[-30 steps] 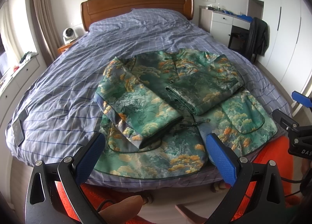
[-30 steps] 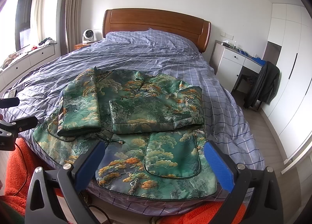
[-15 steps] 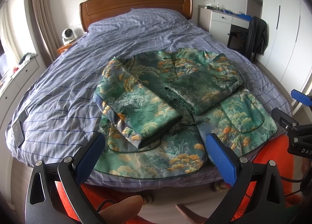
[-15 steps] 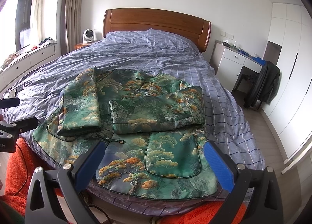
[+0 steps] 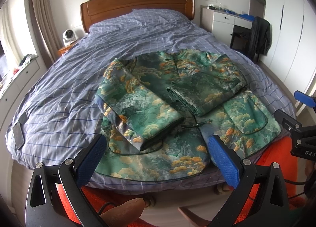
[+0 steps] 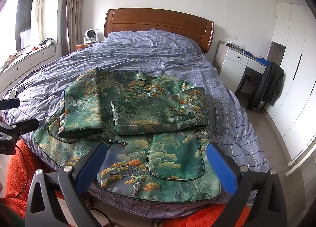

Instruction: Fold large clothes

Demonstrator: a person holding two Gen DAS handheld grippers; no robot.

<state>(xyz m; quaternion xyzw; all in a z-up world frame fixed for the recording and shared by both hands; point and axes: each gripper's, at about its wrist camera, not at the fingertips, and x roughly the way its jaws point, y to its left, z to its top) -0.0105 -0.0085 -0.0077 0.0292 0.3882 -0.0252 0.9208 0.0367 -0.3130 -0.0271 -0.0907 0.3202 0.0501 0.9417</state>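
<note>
Green brocade jacket [image 5: 177, 108] — sleeves folded in

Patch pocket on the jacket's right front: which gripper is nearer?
Right. The right gripper hovers open directly before the patch pocket; the left gripper hovers open further left, facing the folded sleeve.

- Bed [image 6: 177, 72] w/ blue checked duvet, mid-room.
- Wooden headboard [image 6: 158, 23] at bed's far end.
- Small white fan [image 6: 90, 36] on nightstand, left of headboard.
- White desk [image 6: 239, 59] right of bed; dark garment [image 6: 270, 86] draped on chair beside it.
- Curtain [image 6: 74, 9] left of headboard.
- Orange rug [image 5: 276, 153] at bed's foot.
</note>
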